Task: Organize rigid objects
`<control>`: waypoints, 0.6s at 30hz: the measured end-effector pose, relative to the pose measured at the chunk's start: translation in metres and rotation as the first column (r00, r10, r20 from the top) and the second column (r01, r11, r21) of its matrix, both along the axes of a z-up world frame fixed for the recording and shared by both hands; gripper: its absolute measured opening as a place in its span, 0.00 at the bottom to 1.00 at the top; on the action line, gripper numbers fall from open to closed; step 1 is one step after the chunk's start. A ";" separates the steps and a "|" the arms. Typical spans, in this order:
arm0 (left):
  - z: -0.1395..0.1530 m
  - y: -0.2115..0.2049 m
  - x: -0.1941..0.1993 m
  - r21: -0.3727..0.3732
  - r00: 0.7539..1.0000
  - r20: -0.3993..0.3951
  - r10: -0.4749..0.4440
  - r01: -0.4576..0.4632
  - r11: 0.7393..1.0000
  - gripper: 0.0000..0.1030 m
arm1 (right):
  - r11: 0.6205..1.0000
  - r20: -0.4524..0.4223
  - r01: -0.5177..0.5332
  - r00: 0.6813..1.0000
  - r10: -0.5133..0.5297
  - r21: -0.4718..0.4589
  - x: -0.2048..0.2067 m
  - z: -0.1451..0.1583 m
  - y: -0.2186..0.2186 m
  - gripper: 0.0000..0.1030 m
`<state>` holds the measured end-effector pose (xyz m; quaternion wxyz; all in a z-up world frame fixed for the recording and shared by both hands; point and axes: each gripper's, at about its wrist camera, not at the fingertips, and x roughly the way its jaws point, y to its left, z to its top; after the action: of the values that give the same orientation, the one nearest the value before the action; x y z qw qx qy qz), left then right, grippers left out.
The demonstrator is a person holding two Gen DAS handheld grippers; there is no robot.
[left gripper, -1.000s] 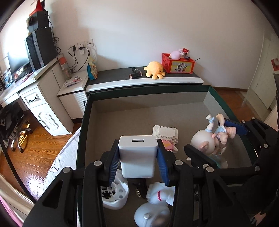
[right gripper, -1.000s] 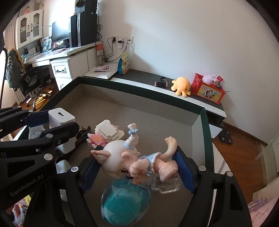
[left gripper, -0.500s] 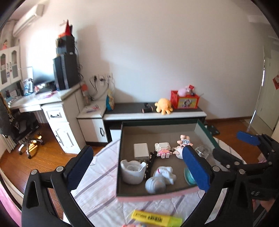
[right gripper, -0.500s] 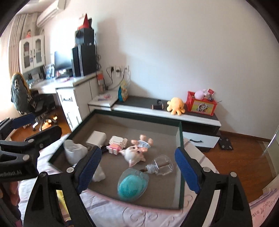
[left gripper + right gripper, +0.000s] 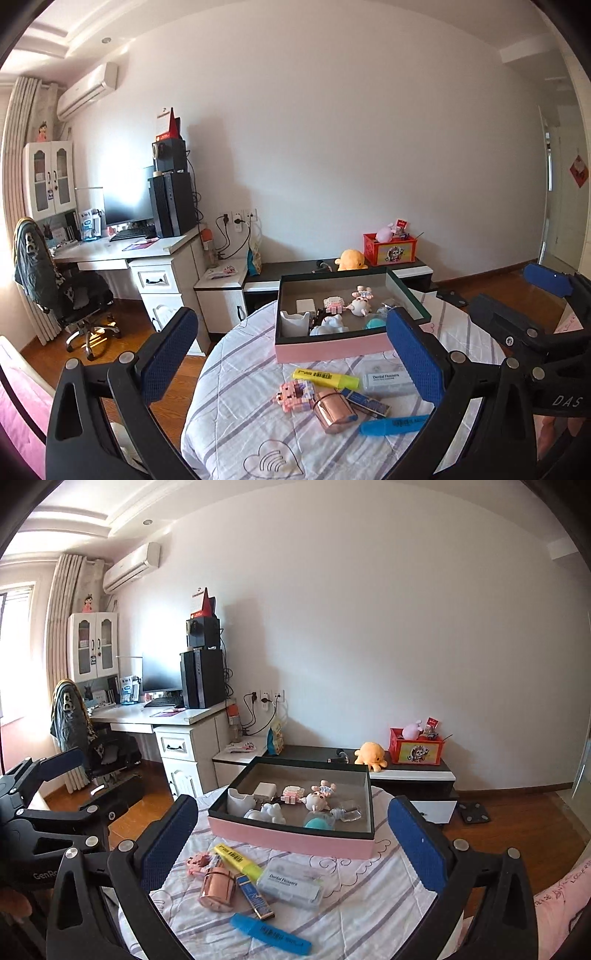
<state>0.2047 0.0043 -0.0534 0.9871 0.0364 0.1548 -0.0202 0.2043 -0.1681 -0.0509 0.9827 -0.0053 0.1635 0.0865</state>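
Note:
A pink-sided box on the round table holds a white charger, a pig figurine, a white holder, a block toy, a teal brush and a glass bottle. In front of the box lie a yellow highlighter, a blue highlighter, a floss case, a rose-gold object, a pink block figure and a blue lighter. My left gripper and right gripper are open, empty, well back from the box.
The table wears a white striped cloth. Behind it stand a desk with a computer, an office chair and a low dark cabinet with an orange plush and a red box. Wood floor lies around.
Both grippers let go, the left of the white charger and the right of the pig figurine, which now lie in the box. Both have opened and pulled far back and up.

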 end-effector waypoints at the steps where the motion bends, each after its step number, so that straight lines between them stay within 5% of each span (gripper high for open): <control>1: 0.002 0.000 -0.012 0.001 1.000 0.015 0.010 -0.010 1.000 1.00 | 1.000 0.010 0.007 1.000 -0.007 0.004 -0.010 0.002 0.001 1.00; 10: 0.011 0.000 -0.088 -0.013 0.996 0.081 0.043 -0.042 0.999 1.00 | 1.000 0.101 0.029 0.994 -0.029 0.008 -0.090 0.013 0.009 1.00; 18: 0.013 0.002 -0.111 -0.034 0.994 0.092 0.060 -0.057 0.998 1.00 | 0.999 0.120 0.034 0.992 -0.034 0.005 -0.119 0.019 0.011 1.00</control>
<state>0.0941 0.0065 -0.0409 0.9938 0.0171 0.1094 0.0082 0.0857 -0.1572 -0.0319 0.9922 -0.0062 0.1038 0.0694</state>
